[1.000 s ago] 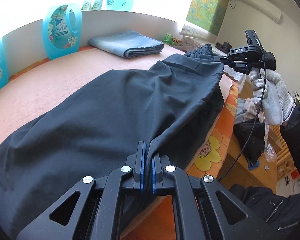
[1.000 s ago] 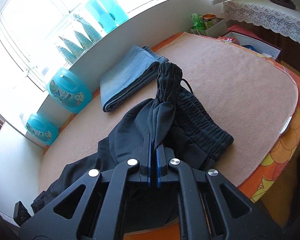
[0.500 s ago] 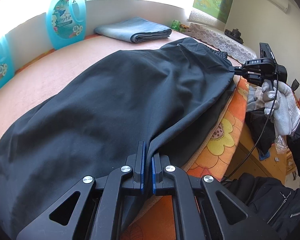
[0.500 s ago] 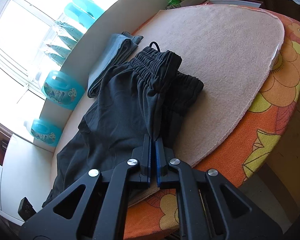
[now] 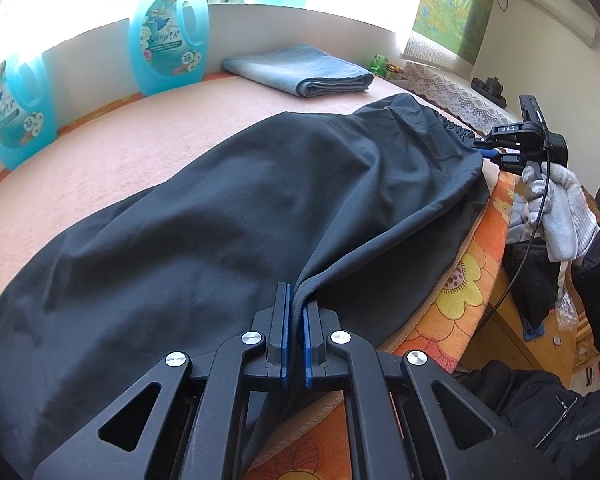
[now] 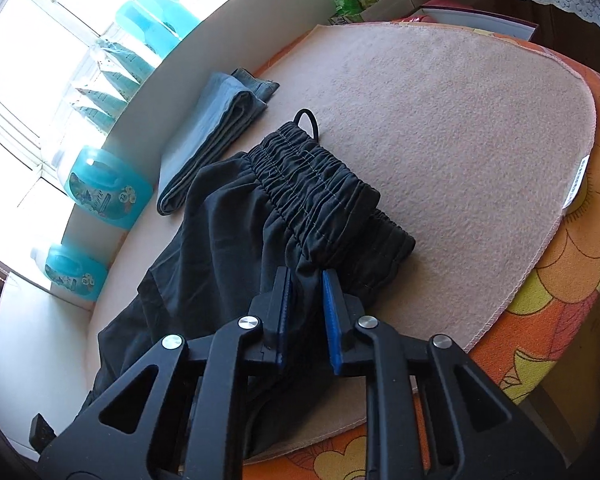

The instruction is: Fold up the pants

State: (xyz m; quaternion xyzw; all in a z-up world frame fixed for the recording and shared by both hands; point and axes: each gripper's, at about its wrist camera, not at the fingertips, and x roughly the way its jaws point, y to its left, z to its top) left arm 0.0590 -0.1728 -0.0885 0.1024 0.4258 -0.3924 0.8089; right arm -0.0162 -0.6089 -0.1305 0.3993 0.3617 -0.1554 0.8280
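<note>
Laying the black pants [image 5: 260, 208] flat on the pink mat [image 6: 460, 128] before the next fold.

The left gripper [image 5: 294, 332] pinched a fabric edge; the right gripper [image 6: 306, 312] was opening, cloth between its pads beside the waistband [image 6: 320, 176]. Next, probably free both and smooth. Folded jeans [image 6: 216, 132] lay at eleven o'clock, clear.

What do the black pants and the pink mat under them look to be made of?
Black pants: seemingly a thin, smooth woven synthetic with a matte finish; it drapes in soft folds, and the waistband is gathered elastic. Pink mat: apparently a napped, fleece-like textile, with a fuzzy pebbled surface and a stitched edge.
</note>
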